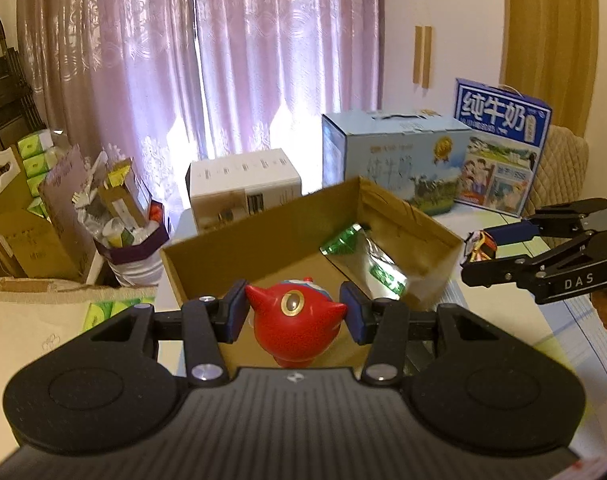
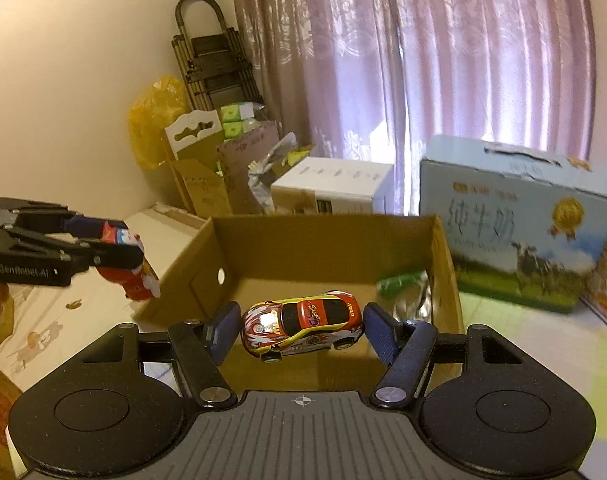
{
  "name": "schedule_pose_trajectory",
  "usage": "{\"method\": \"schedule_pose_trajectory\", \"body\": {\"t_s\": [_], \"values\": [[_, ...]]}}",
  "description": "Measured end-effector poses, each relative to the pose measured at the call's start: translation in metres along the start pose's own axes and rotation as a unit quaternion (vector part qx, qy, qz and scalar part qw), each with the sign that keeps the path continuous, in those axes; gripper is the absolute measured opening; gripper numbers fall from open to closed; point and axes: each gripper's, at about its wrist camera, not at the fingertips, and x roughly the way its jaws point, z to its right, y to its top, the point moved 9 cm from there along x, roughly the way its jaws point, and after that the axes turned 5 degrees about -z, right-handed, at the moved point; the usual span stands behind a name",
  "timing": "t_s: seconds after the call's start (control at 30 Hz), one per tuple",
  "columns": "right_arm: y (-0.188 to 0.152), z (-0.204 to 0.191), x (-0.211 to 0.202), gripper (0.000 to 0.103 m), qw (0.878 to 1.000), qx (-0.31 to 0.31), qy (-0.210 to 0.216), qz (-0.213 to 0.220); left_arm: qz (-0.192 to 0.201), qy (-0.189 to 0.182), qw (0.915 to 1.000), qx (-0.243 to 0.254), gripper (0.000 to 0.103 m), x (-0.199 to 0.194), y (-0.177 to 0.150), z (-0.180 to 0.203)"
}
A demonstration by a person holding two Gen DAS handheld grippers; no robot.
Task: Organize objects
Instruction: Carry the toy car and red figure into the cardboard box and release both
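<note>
My left gripper (image 1: 296, 312) is shut on a red toy figure (image 1: 296, 326) and holds it over the near edge of an open cardboard box (image 1: 259, 240). It also shows in the right wrist view (image 2: 103, 246), with the figure (image 2: 137, 276) left of the box. My right gripper (image 2: 301, 330) holds a small orange and yellow toy car (image 2: 301, 326) between its pads above the box (image 2: 327, 248). It shows in the left wrist view (image 1: 477, 252) at the box's right side, shut on the car (image 1: 480, 245). A silver and green foil packet (image 1: 367, 258) lies inside the box.
Two milk cartons (image 1: 403, 160) (image 1: 499, 152) and a white box (image 1: 243, 188) stand behind the cardboard box. A cluttered heap of boxes and tissue packs (image 1: 63, 200) and a folded ladder (image 2: 211, 56) are at the left. Curtains hang behind.
</note>
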Motion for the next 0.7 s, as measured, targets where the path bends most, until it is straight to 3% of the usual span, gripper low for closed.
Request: {"method": "schedule_pose_trajectory", "body": {"t_s": [0.23, 0.43, 0.7], "values": [[0.016, 0.011, 0.05, 0.064, 0.999, -0.005, -0.008, -0.035, -0.032, 0.008, 0.9992, -0.023, 0.045, 0.044, 0.011, -0.022], [0.003, 0.023, 0.095, 0.064, 0.996, 0.009, -0.022, -0.088, -0.068, 0.017, 0.9971, -0.03, 0.045, 0.08, 0.003, -0.036], [-0.014, 0.033, 0.126, 0.064, 0.988, 0.022, -0.037, -0.147, -0.136, -0.004, 0.9905, -0.018, 0.045, 0.123, -0.016, -0.028]]}}
